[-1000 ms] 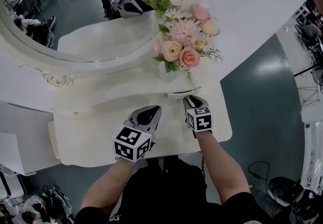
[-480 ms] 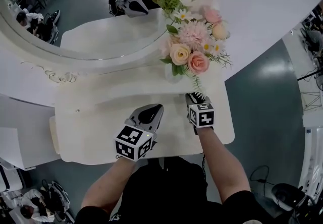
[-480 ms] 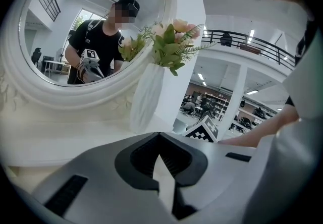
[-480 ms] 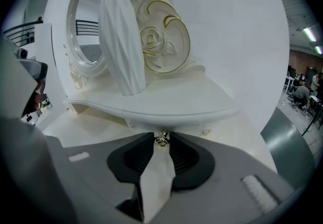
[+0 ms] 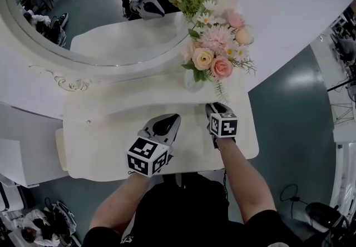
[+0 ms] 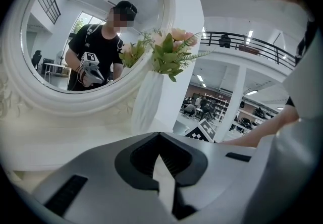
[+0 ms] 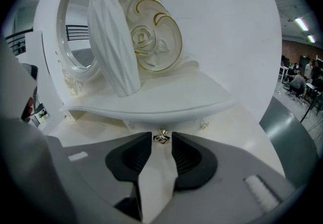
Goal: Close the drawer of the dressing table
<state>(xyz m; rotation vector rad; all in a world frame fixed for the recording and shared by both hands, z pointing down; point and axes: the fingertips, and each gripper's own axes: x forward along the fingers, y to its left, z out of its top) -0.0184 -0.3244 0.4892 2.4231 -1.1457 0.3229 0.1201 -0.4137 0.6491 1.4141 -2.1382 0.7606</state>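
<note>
The R claw point(image 5: 216, 109) has its jaws nearly together, pinched on the small gold drawer knob point(image 7: 161, 137) right at its tips. The drawer point(image 7: 181, 126) sits straight ahead of that claw, tucked under the raised shelf point(image 7: 166, 94), and looks about flush, so the task seems nearly done. The L claw point(image 6: 159, 153) is off to the side over the tabletop point(image 5: 105, 146), tips together w/ nothing in them.

Risks, as a judgement: pushing on w/ the drawer already home would load the tiny knob and could bend it or jolt the unit. That matters esp. b/c the tall, narrow white vase point(image 7: 113, 46) stands on the shelf just above and left of the R claw and looks top-heavy w/ the flowers point(image 5: 214, 45), so a hard shove or a careless lift of the claw could tip it. Pulling back w/o letting go first would drag the drawer open again.

Count: 2 claws, 1 vase, 1 bunch of flowers, 1 oval mirror point(image 5: 94, 12). There are 3 small gold fittings along the drawer line: 1 in the R claw and 1 to each side of it. How many drawers these belong to can't be told.
</note>
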